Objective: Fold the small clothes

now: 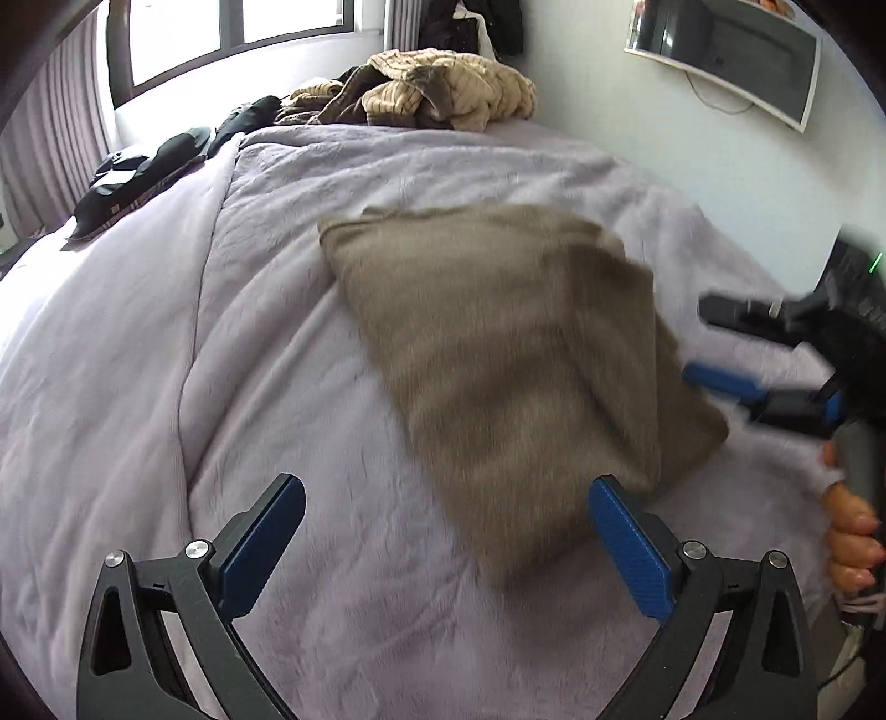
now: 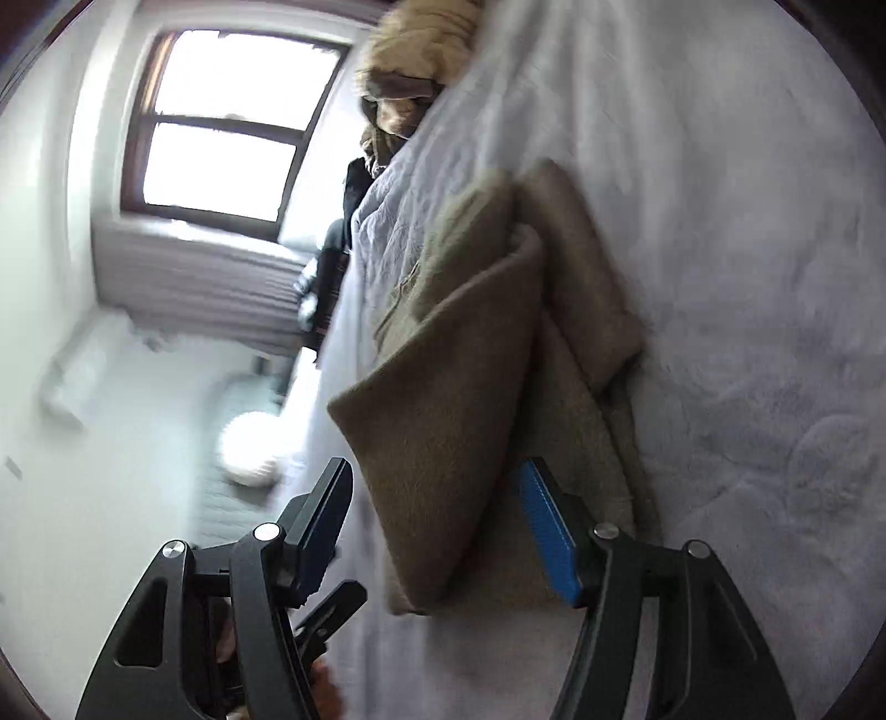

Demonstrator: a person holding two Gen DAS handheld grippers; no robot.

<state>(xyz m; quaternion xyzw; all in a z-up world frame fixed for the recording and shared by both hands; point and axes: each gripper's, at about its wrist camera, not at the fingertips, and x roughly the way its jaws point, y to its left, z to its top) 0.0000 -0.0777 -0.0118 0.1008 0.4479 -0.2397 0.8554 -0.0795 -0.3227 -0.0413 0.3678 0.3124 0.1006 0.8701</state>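
Left wrist view: a brown cloth (image 1: 515, 360), folded and blurred, lies across the centre of the frame on a pale lilac bedcover (image 1: 194, 360), one corner reaching down to the lower right. The left gripper (image 1: 446, 545) fills the bottom of the frame, jaws spread wide with nothing between them; its right blue pad sits just beside the cloth's lower corner. At the right edge the right gripper (image 1: 703, 346) points in toward the cloth's right border, fingers parted, a hand (image 1: 853, 548) on its handle below. Upper centre, a heap of tan and brown clothes (image 1: 432, 88) sits at the far end of the bed; dark garments (image 1: 144, 171) lie at upper left under a window (image 1: 221, 33). A wall unit (image 1: 736, 50) hangs at upper right. Right wrist view, tilted: the cloth (image 2: 459, 399) shows as layered folds in the centre, one flap raised off the bedcover (image 2: 747, 277). The right gripper (image 2: 437, 531) is open, the cloth's near edge lying between its fingers; contact with either pad cannot be told. The window (image 2: 221, 127) shows at upper left.
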